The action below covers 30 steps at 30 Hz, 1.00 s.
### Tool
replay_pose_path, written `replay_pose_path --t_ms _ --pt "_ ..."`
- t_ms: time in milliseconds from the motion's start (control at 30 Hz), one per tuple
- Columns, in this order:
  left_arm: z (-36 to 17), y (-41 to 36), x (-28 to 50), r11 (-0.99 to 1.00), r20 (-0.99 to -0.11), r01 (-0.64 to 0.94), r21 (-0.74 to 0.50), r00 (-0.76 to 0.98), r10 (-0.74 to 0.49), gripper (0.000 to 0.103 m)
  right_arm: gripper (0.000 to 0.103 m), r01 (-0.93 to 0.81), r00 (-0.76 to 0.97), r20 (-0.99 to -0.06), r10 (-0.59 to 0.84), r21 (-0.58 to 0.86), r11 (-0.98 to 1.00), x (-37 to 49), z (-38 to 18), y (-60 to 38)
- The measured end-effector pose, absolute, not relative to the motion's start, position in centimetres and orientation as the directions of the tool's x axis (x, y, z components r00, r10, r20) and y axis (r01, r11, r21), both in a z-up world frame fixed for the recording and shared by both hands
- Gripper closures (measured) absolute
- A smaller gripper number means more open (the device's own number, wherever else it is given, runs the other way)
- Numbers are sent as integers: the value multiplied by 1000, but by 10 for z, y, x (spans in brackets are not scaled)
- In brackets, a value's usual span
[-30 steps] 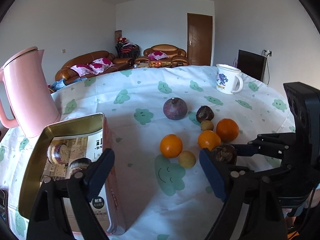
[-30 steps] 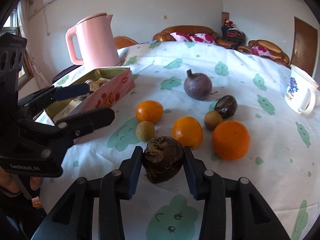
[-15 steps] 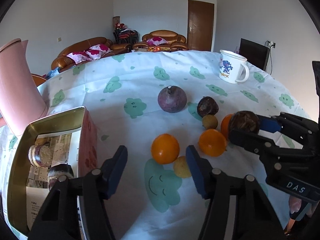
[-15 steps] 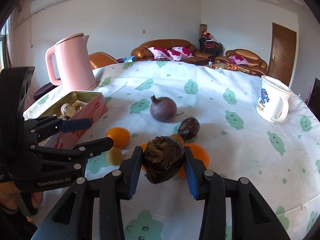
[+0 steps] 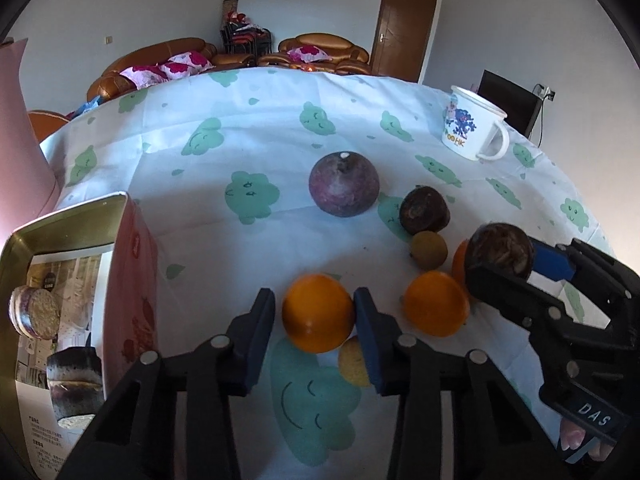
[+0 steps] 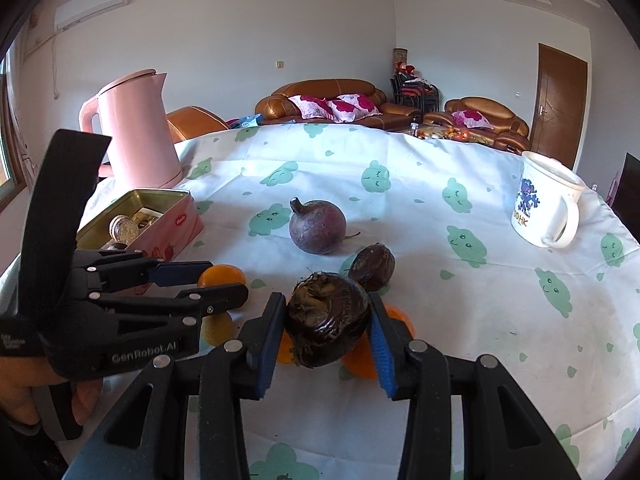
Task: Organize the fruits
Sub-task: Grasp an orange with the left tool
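Left gripper (image 5: 315, 320) closing around an orange (image 5: 318, 313); right gripper (image 6: 326, 330) pinching a dark wrinkled fruit (image 6: 328, 319), lifted off the table.

Left jaws straddle the orange on the tablecloth (image 5: 248, 136), right pad at its side, left pad a sliver off it. Small yellow fruit (image 5: 352, 362) just under the left gripper's right finger. Second orange (image 5: 436, 304) right of it, small brown fruit (image 5: 429, 250) and dark round fruit (image 5: 425, 210) beyond that, big purple fruit (image 5: 344, 184) straight ahead. Open pink tin (image 5: 134, 280) left of left gripper, jars inside. White mug (image 5: 472, 128) far right. Pink kettle (image 6: 136, 132) far left of right gripper.
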<state>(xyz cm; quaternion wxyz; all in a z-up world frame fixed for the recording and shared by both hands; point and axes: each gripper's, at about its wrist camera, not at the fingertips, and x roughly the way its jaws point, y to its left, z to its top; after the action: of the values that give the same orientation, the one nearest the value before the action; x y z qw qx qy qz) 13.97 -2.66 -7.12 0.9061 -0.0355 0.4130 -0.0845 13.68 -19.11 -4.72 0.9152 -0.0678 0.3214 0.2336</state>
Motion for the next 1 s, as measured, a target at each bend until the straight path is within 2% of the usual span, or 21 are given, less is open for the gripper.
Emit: replay_pose_path --t_ms 433,1000 --pt "-57 -23 123 973 -657 159 -167 718 -230 66 61 -480 701 -579 417 50 876 132 -42 -196" --pt "-39 -26 102 986 -554 141 -90 815 -168 66 61 -492 730 -521 443 48 869 122 -36 -201"
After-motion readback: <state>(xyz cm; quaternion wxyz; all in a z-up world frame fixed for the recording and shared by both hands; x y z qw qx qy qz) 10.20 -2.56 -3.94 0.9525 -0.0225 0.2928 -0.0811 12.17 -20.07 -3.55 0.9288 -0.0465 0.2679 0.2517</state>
